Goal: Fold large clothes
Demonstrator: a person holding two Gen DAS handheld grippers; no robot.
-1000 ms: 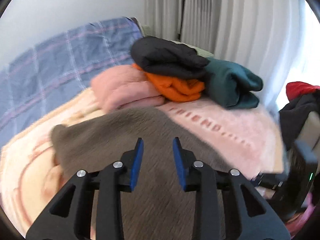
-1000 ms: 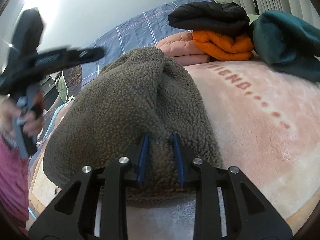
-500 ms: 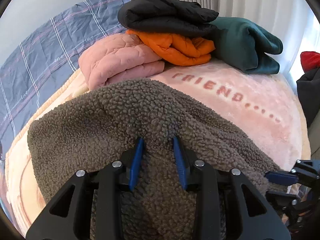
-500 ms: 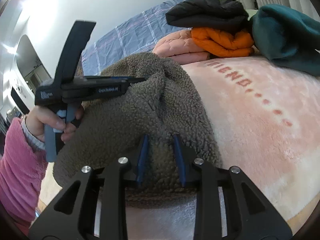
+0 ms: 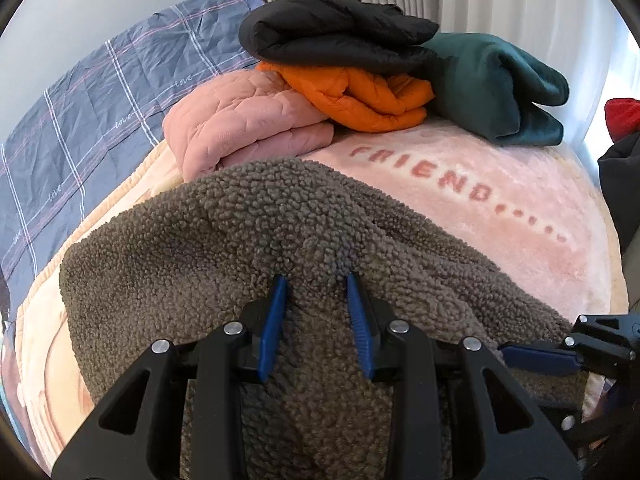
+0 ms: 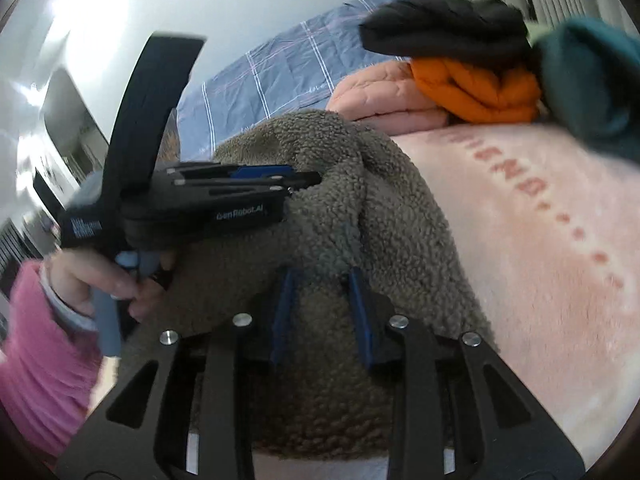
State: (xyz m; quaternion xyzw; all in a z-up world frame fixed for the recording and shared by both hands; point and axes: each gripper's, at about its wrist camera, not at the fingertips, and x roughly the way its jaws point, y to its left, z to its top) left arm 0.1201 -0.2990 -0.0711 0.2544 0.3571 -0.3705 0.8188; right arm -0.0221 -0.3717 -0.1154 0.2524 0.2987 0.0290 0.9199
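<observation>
Both grippers pitched down onto the brown fleece garment [image 5: 224, 264], which lies on the pink blanket [image 5: 500, 216]. Left gripper [image 5: 316, 280] jaws clamped on a fleece ridge; right gripper [image 6: 320, 274] likewise. Only the right view shows the person's left hand [image 6: 100, 284], pink sleeve [image 6: 36, 360]. Beyond the fleece: four folded garments: pink [image 5: 244, 120], orange [image 5: 360, 96], black [image 5: 340, 28], teal [image 5: 504, 88].

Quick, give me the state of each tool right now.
Left tool: shut on the brown fleece garment.
Right tool: shut on the same fleece.
</observation>
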